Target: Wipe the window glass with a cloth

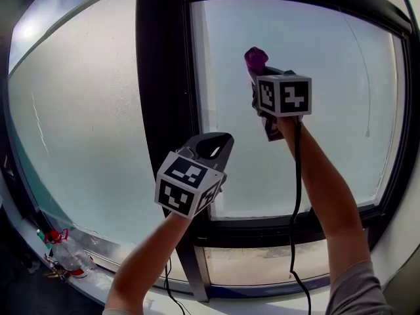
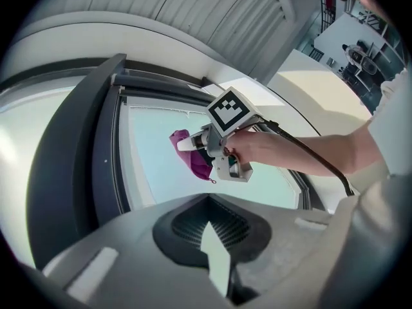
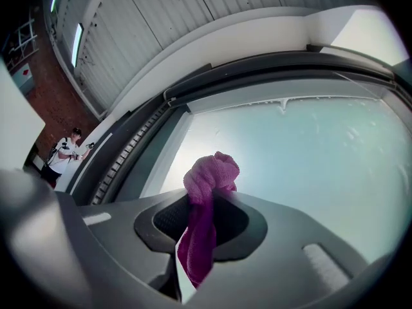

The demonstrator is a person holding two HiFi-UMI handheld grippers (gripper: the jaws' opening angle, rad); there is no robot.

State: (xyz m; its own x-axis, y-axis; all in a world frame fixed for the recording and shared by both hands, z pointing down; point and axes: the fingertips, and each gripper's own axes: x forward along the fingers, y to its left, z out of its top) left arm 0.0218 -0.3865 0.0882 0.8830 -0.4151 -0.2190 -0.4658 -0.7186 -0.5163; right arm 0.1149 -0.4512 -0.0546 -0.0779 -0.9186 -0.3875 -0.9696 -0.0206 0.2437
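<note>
Right gripper: your right gripper (image 3: 207,201) has its jaws clamped on a magenta terry cloth (image 3: 209,176). The bunched end pokes out past the tips and the rest hangs down between the fingers.
Cloth: you hold it high against the pale, frosted window glass (image 1: 328,110) of the right-hand pane, in its upper left part. Whether it actually presses on the glass cannot be told.
Left gripper: your left gripper (image 1: 211,148) sits lower, in front of the dark vertical frame post (image 1: 161,77). Its jaws are brought together with nothing between them.
Sill: a clear plastic bottle (image 1: 65,251) lies at the far lower left, well apart from both grippers.
</note>
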